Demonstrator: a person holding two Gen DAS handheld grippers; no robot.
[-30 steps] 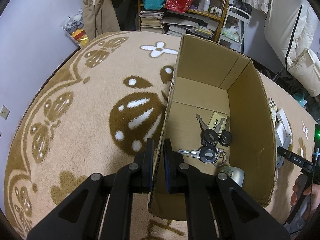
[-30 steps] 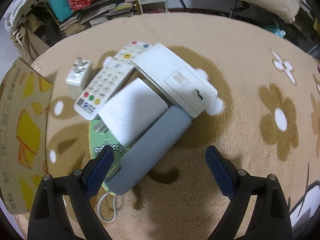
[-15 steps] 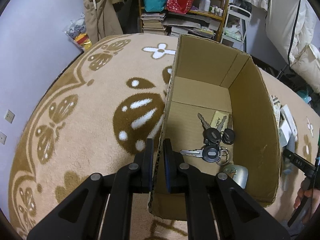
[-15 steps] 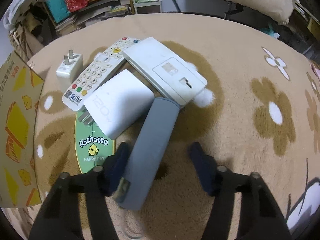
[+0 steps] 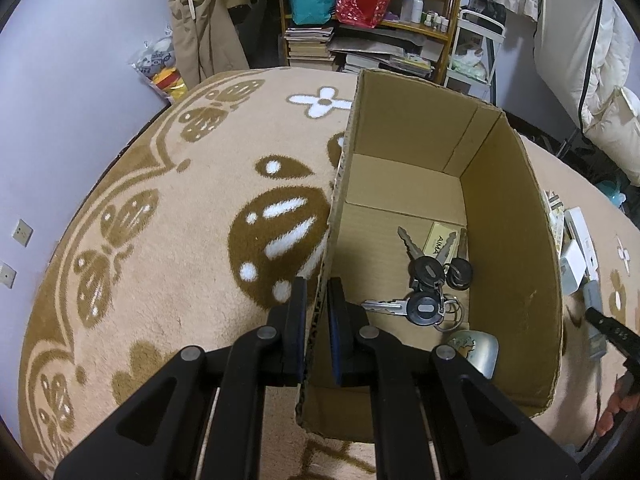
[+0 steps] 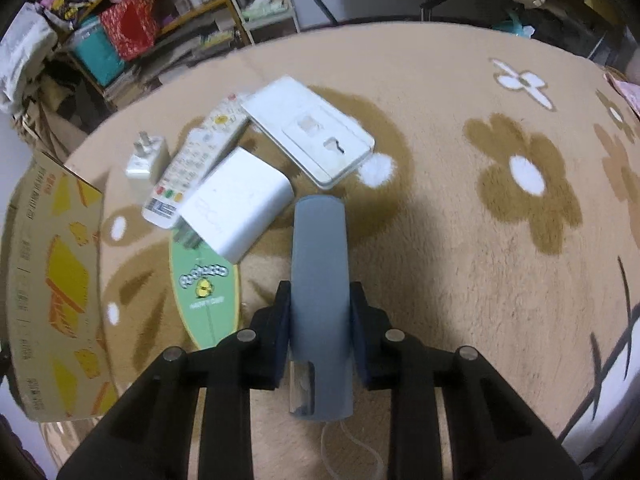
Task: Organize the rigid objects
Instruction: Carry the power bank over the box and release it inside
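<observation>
My left gripper (image 5: 316,284) is shut on the near left wall of the open cardboard box (image 5: 512,208). Inside the box lie a bunch of keys (image 5: 424,292), a tan card (image 5: 440,240) and a silver object (image 5: 478,354). My right gripper (image 6: 320,296) points down at the carpet. Its jaws are closing on a grey bar-shaped device (image 6: 318,248), and both pads touch its sides. Beside it lie a white charger (image 6: 236,204), a white remote (image 6: 200,160), a small white plug (image 6: 146,158) and a flat white device (image 6: 310,132).
A green round card (image 6: 206,292) lies under the charger. The box's printed outer wall (image 6: 52,280) stands left of the pile. A thin white cable (image 6: 352,444) trails under the grey device. Cluttered shelves (image 5: 372,20) and bedding (image 5: 600,80) ring the patterned carpet.
The right gripper's jaws came from wide apart down onto the grey device, which now lies straight along the fingers. The left gripper kept its hold on the box wall.
</observation>
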